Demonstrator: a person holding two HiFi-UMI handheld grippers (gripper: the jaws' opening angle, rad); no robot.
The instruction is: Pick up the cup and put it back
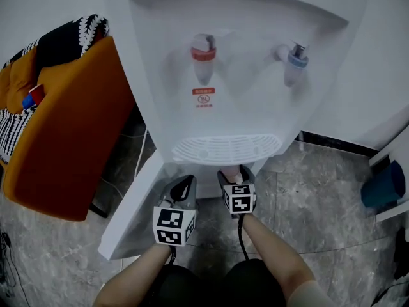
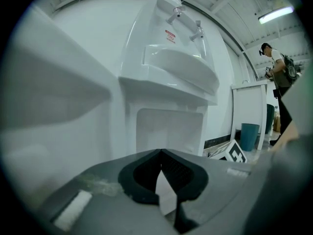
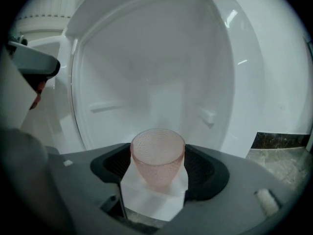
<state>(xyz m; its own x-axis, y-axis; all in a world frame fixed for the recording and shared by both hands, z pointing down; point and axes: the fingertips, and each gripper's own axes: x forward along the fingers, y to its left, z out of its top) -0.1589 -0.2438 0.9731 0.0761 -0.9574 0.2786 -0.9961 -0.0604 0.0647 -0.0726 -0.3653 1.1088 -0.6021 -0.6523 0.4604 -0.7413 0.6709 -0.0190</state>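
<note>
Two hand-held grippers reach out from a crouching person's forearms toward the foot of a white water dispenser (image 1: 255,107). The right gripper (image 1: 234,171) has its fingers set against the sides of a pink, pebble-textured cup (image 3: 157,163), which stands upright between them at the mouth of the dispenser's lower compartment (image 3: 156,67). Whether the cup's base rests on the white surface below it or hangs just clear cannot be told.

The left gripper (image 1: 186,180) hovers just beside the right one with its fingers pressed together at the tips and nothing between them. It points at the same white cabinet, above the open door (image 1: 131,219) that swings out over the grey marble floor (image 1: 319,203).

Higher on the dispenser, a red tap (image 1: 203,55) and a blue tap (image 1: 296,59) sit above a slotted drip grille (image 1: 223,149).

An orange chair (image 1: 70,126) draped with a black-and-white patterned cloth (image 1: 70,34) stands to the left of the dispenser. A teal bin (image 1: 383,185) sits at the far right. In the left gripper view, another person (image 2: 276,72) stands in the background.
</note>
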